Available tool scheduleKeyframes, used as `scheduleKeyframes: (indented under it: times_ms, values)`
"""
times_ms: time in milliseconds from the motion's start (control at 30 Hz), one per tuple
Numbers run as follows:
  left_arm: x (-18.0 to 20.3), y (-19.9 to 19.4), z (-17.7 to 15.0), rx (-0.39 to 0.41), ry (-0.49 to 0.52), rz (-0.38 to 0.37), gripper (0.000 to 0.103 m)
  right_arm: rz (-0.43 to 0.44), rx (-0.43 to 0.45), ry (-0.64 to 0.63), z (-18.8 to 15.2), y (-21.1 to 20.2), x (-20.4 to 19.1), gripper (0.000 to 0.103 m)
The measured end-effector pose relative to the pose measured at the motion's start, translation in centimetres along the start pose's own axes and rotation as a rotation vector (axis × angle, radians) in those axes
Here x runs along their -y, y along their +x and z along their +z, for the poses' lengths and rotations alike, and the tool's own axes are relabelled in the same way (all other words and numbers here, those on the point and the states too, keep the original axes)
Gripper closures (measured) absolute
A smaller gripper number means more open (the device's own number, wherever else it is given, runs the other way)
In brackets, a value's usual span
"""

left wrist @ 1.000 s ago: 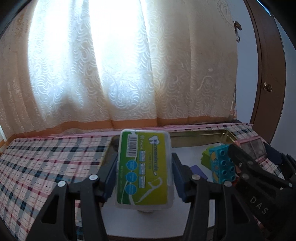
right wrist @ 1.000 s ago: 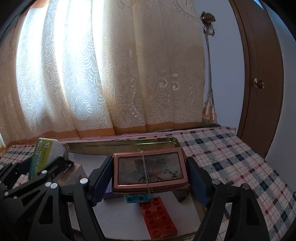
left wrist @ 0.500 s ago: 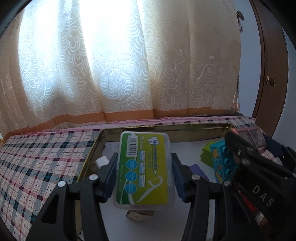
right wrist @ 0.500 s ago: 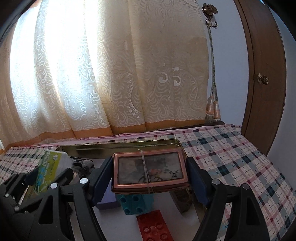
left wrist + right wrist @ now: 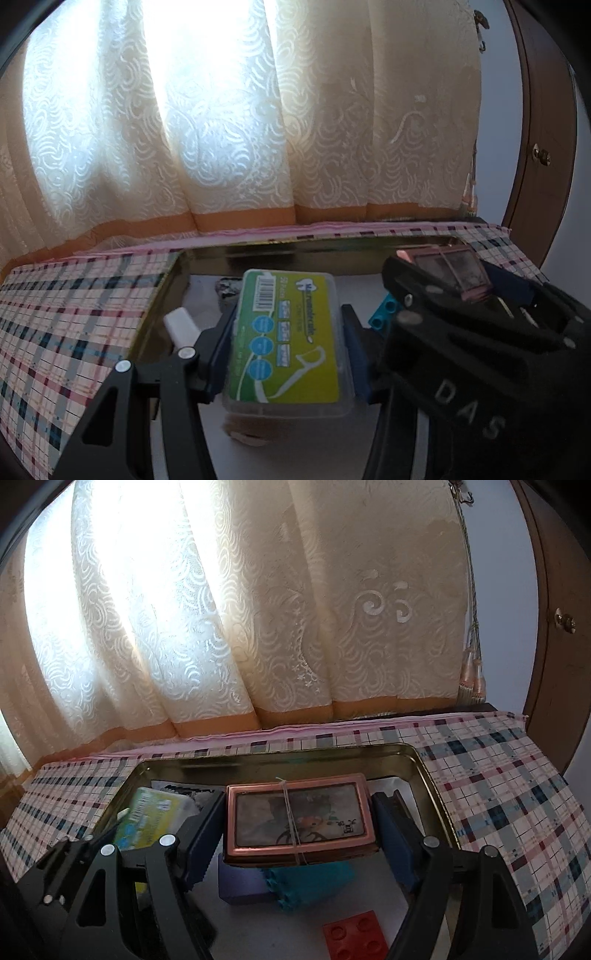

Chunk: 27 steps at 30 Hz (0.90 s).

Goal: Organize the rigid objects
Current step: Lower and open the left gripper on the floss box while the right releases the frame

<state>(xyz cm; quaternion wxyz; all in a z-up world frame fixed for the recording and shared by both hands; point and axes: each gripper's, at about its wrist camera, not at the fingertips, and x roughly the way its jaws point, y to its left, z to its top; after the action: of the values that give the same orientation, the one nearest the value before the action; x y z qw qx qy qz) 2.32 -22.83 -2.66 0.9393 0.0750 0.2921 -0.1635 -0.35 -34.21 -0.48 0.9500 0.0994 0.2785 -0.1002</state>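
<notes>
My left gripper (image 5: 286, 349) is shut on a clear floss-pick box with a green and yellow label (image 5: 286, 339), held over the gold metal tray (image 5: 173, 280). My right gripper (image 5: 297, 834) is shut on a copper-rimmed flat box tied with string (image 5: 297, 821), held above the same tray (image 5: 432, 775). The right gripper and its box also show at the right of the left wrist view (image 5: 450, 271). The floss box shows at the left of the right wrist view (image 5: 153, 818).
In the tray lie a teal brick (image 5: 310, 880), a purple block (image 5: 240, 886), a red brick (image 5: 356, 939), a white piece (image 5: 181, 326) and a dark crumpled item (image 5: 227, 290). A plaid cloth (image 5: 498, 782) covers the table. Curtains hang behind; a wooden door stands right.
Both grippers have moved forward over the tray with their boxes still held. The tray's far rim and contents now show closer and lower in both views.
</notes>
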Motion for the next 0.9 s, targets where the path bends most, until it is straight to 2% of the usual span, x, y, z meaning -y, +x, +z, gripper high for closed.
scheduleKeyframes:
  times_ms: [133,533,700,733,800,867,900]
  values:
    - [0.7,-0.1,-0.2,-0.005,0.022,-0.020,0.049,0.006,-0.007,0.008,0.0,0.0,0.1,0.023]
    - [0.1,0.1,-0.1,-0.018,-0.005,0.014,0.049,0.012,-0.040,0.011,0.3,0.5,0.3,0.023]
    - [-0.1,0.4,-0.1,-0.040,-0.039,0.054,0.048,0.003,-0.062,0.019,0.3,0.6,0.4,0.022]
    - [-0.2,0.6,-0.1,-0.057,-0.049,0.051,0.045,0.012,-0.063,0.029,0.3,0.6,0.5,0.021]
    - [-0.6,0.7,0.0,-0.079,-0.080,0.022,0.032,0.049,-0.061,0.054,0.3,0.4,0.9,0.014]
    - [-0.9,0.3,0.1,-0.072,-0.106,-0.006,0.001,0.064,-0.058,0.078,0.3,0.2,1.2,0.013]
    - [-0.9,0.0,0.1,-0.059,-0.107,-0.003,0.001,0.065,-0.057,0.088,0.2,0.1,1.3,0.013]
